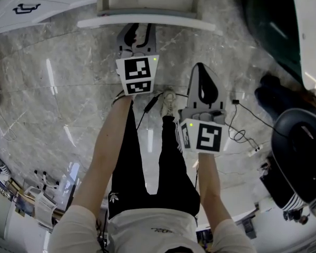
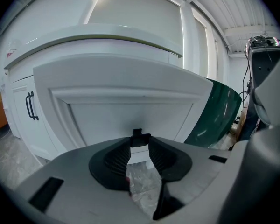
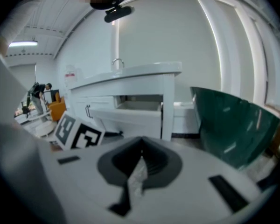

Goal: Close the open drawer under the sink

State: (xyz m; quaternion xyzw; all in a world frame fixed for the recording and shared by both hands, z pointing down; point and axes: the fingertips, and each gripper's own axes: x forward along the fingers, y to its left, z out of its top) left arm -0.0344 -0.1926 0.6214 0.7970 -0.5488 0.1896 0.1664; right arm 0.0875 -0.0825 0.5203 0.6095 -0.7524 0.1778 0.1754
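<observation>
closest in, from the head view, the person's white t-shirt (image 1: 152,231) and black trousers (image 1: 147,178) fill the bottom. further out, the left gripper (image 1: 139,36) meets the face of the open white wooden drawer (image 1: 147,21), which juts toward the person at the top of the view. the right gripper (image 1: 201,73) hangs well short of it. the drawer's long front runs side to side and faces the person, so it must slide straight away.

in the left gripper view, the jaws pinch the small black handle (image 2: 140,137) at their very tips. i reckon a downward-angled push could slip them off, or a skewed one could jam the runners.

in the right gripper view, the jaws are pressed together, empty. the drawer stands out from under the white sink counter (image 3: 130,76).
</observation>
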